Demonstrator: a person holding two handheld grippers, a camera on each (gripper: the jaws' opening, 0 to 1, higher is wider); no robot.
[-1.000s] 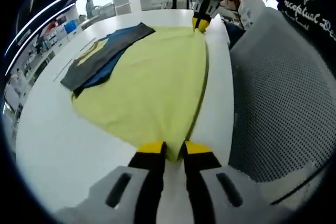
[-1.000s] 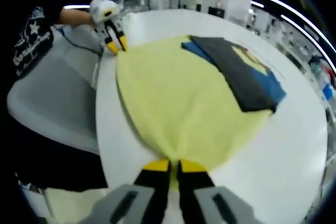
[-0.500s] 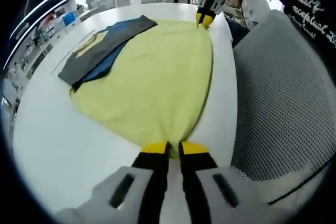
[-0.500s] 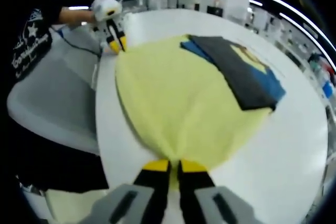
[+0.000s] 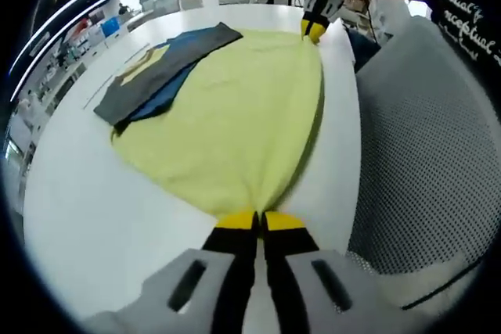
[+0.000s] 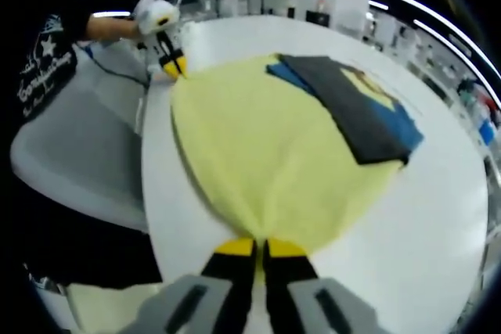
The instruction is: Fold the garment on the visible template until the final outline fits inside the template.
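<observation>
A pale yellow garment (image 5: 235,107) lies spread on the white table (image 5: 86,209), stretched between my two grippers. My left gripper (image 5: 258,220) is shut on its near corner. My right gripper (image 6: 258,246) is shut on the opposite corner of the yellow garment (image 6: 266,154). The left gripper view has the right gripper (image 5: 315,30) at the garment's far end, and the right gripper view has the left gripper (image 6: 174,68) at the far end. Folded dark grey and blue garments (image 5: 156,76) with a yellow patch lie on the far edge of the yellow one, also folded dark garments (image 6: 360,111).
A grey mesh chair (image 5: 423,154) stands close against the table's near edge, also the chair (image 6: 70,154). A person in a dark printed shirt (image 6: 43,56) holds the grippers. Shelves and equipment line the room behind the table.
The left gripper's jaws have closed tighter on the garment corner. The yellow cloth is pulled a little tauter; both views shifted slightly.
</observation>
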